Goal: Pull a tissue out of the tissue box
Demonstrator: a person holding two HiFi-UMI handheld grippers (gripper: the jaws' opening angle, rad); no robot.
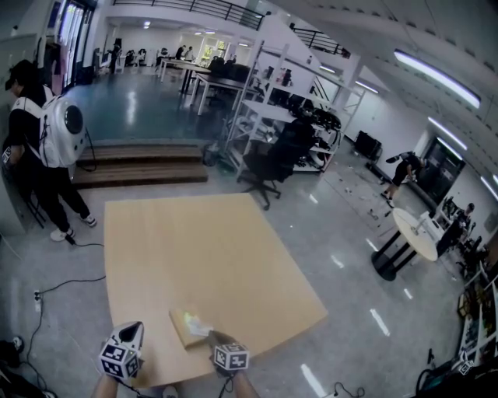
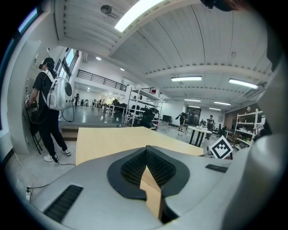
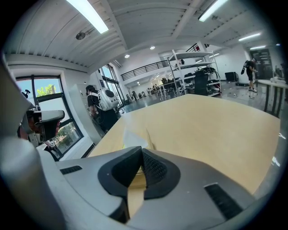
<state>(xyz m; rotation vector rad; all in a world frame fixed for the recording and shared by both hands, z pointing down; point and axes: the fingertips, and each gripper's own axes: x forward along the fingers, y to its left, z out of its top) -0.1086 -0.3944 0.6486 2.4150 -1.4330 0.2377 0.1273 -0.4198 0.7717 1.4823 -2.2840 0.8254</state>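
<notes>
Left gripper [image 2: 146,149]: pressed together, empty, left of box [image 1: 184,329]
Right gripper [image 3: 142,151]: pinching tissue [image 3: 133,139] atop box
Box: near edge of table [image 1: 202,249]

Open-plan industrial laboratory or workshop hall. A polished grey floor [image 1: 148,109] runs far back under long ceiling strip lights [image 1: 436,78], and a railed mezzanine [image 1: 194,6] spans the rear. Metal shelving racks [image 1: 268,116] loaded with equipment stand mid-room beside a black office chair [image 1: 274,159], with rows of work desks [image 1: 204,76] behind them. A bare wooden table [image 1: 210,256] fills the foreground and a round white table [image 1: 412,233] stands at right — cables [image 1: 70,284] trail across the floor. A person with a white backpack [image 1: 47,140] stands at left.
</notes>
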